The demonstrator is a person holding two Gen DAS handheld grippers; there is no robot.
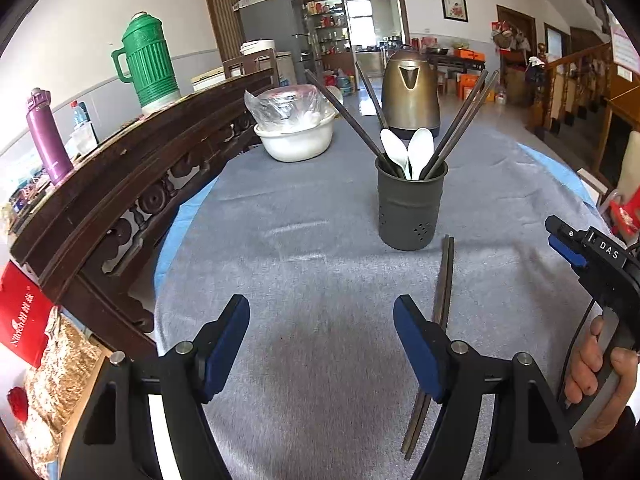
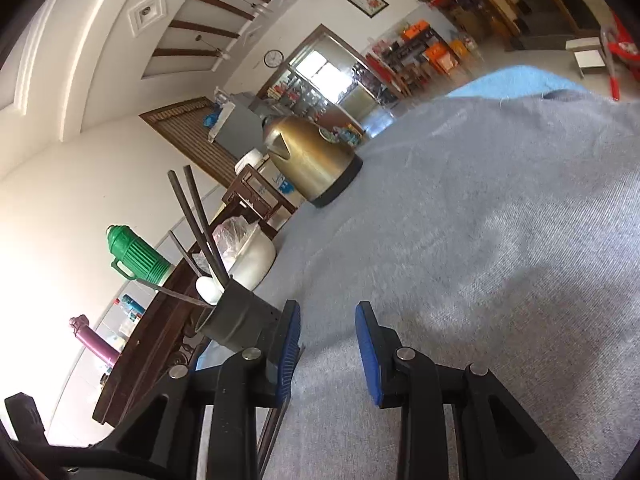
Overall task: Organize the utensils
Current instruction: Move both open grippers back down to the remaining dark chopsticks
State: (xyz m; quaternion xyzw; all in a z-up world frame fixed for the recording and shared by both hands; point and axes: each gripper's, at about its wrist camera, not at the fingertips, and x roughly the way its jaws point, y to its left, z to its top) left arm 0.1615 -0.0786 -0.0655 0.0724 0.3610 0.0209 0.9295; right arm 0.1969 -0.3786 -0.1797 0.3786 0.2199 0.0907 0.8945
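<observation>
loose chopsticks (image 1: 442, 300): dark pair lying side by side on the grey cloth, running from just right of the holder's base back toward the near edge; near ends passing under the left gripper's right finger; in the right wrist view only a sliver is showing under the gripper body, hard to make out.
utensil holder (image 1: 411, 204): dark round cup with small holes low on its wall, standing upright mid-table; holding two white spoons (image 1: 408, 152) bowl-up and several dark chopsticks fanning out left and right.
grey cloth (image 1: 312, 248): covering the table, blue layer peeking out at the left and right edges.
left gripper (image 1: 322, 344): sitting low at the near edge, pointing down at the cloth toward the holder; jaws standing wide apart, nothing between the blue pads, loose pair lying just outside the right pad.
right gripper (image 2: 328, 344): rolled sideways, hovering close over the cloth just right of the holder; jaws partly apart, only bare cloth showing in the gap, gripping nothing.
hand (image 1: 596, 376): person's fingers wrapping the right gripper's handle at the far right.
kettle (image 1: 410, 94): brass-coloured, standing far behind the holder.
white bowl (image 1: 296, 138): far left of the holder, plastic bag sitting inside.
green thermos (image 1: 148, 60): standing on the dark wooden bench at left.
</observation>
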